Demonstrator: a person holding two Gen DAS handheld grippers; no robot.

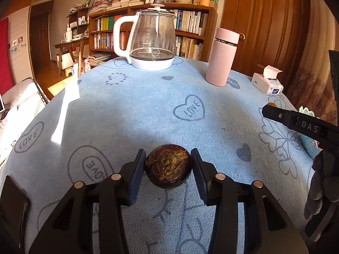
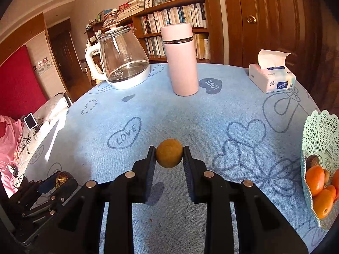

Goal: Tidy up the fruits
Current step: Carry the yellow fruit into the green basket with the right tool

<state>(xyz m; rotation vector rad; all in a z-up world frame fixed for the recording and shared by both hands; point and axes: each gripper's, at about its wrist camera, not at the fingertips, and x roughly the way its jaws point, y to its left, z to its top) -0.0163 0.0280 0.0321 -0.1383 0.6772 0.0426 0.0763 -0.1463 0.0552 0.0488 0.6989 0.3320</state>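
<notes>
My left gripper (image 1: 168, 168) is shut on a dark brown round fruit (image 1: 168, 169) with dry fibres on top, held just above the blue cloth. My right gripper (image 2: 169, 156) is shut on a small yellow-brown round fruit (image 2: 169, 155), lifted clear of the cloth. At the right edge stands a pale green lattice basket (image 2: 320, 131) holding oranges (image 2: 315, 182) and a dark fruit (image 2: 312, 162). The left gripper with its dark fruit (image 2: 63, 177) shows low on the left in the right wrist view. A black finger (image 1: 275, 114) of the right gripper reaches in from the right in the left wrist view.
A table with a blue cloth (image 1: 148, 110) printed with hearts carries a glass kettle (image 1: 152, 40), a pink flask (image 1: 222, 57) and a tissue pack (image 1: 268, 82) along its far side. A gloved hand (image 1: 322, 180) is at the right. Bookshelves and a door stand behind.
</notes>
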